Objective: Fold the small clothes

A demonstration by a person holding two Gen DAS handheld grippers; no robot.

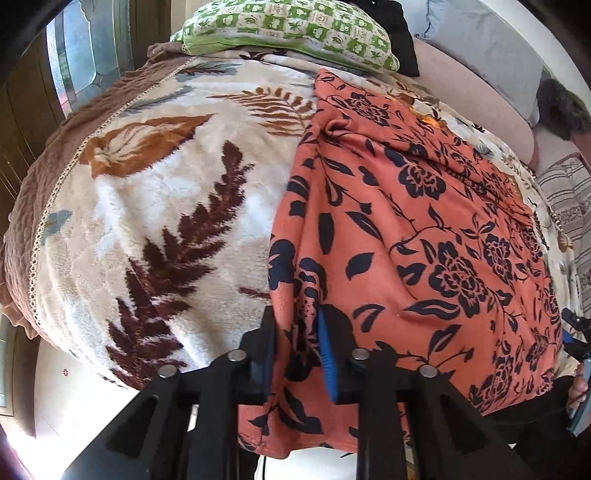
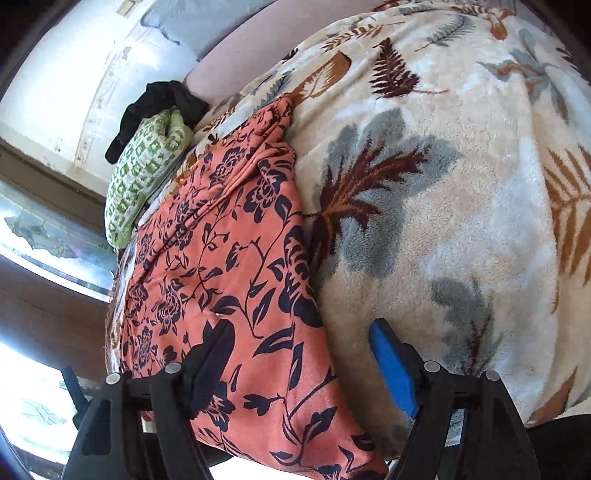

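On the leaf-print fleece blanket (image 1: 155, 221) an orange floral garment (image 1: 424, 229) lies spread, soft and limp, likely best taken at its near corners; the left gripper (image 1: 297, 350) pinches its near edge, while the right gripper (image 2: 299, 365) straddles its near corner, fingers wide, untouching

No readable text, label, brand or number on anything here.

Each view looks steeply down along its own claw, close over the bed's near edge. Both share the orange floral garment (image 1: 424, 229) (image 2: 221, 258) (right half of the left-wrist frame, lower left of the right-wrist one) and the green pillow (image 1: 295, 29) (image 2: 147, 166).
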